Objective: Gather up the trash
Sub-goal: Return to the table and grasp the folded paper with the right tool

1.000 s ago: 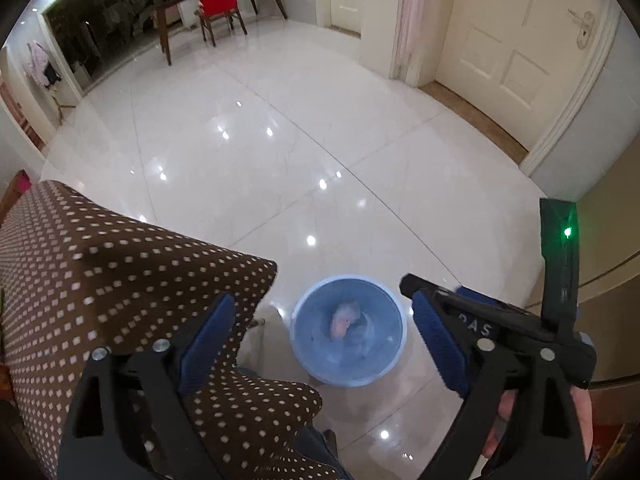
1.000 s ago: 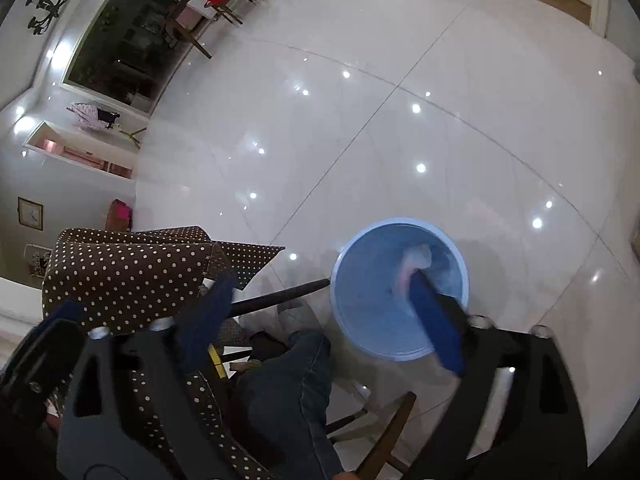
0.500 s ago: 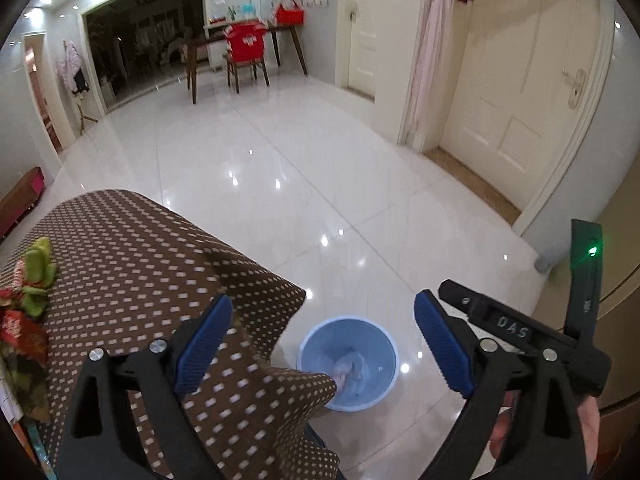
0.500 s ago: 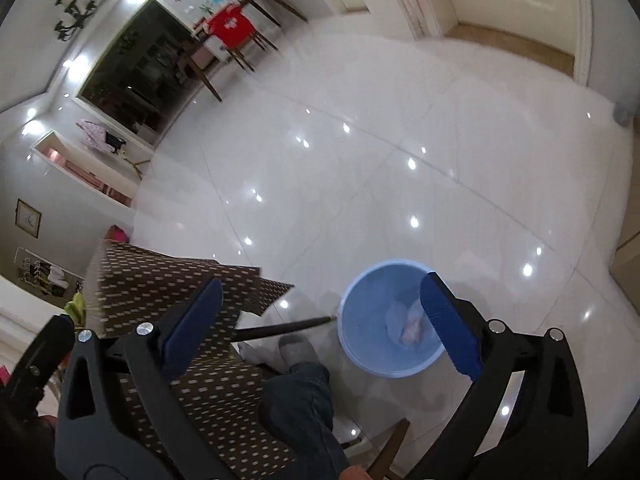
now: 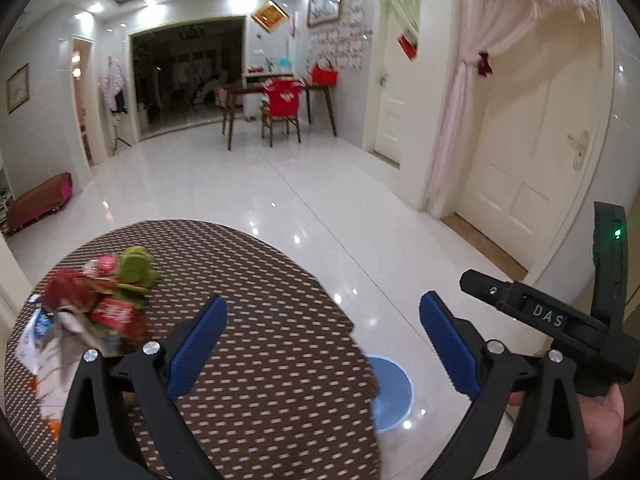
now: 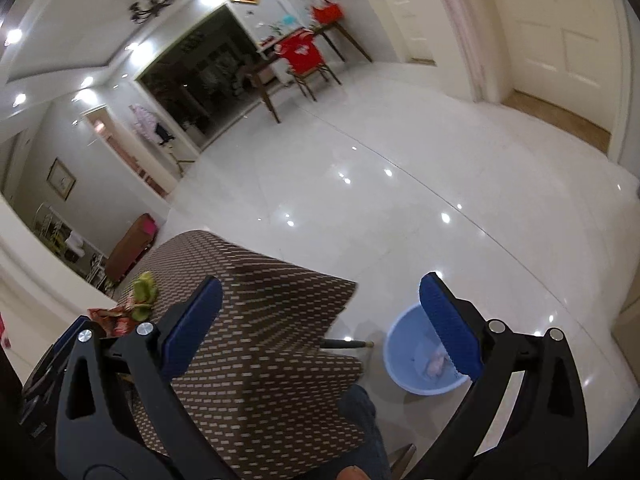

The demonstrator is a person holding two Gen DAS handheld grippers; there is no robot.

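Trash pile (image 5: 86, 312) – wrappers and green scraps – lies at 9 o'clock on the dotted tablecloth (image 5: 276, 320). Left gripper (image 5: 322, 344): fingers spread wide, nothing held, above the cloth's edge. Blue bucket (image 6: 416, 354) stands on the floor at 4 o'clock from the table, with a crumpled piece (image 6: 436, 364) inside. Right gripper (image 6: 320, 330): wide open, empty – its right finger overlaps the bucket rim

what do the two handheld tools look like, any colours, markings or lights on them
Both match: the left tool and the right tool have black angular arms with triangular cut-outs, silver round bolts and ribbed blue pads on the fingers. Seen from the left wrist, the right tool's black body carries a white "DAS" label, and an upright black bar on it shows a small green light. No cables or sleeves show.
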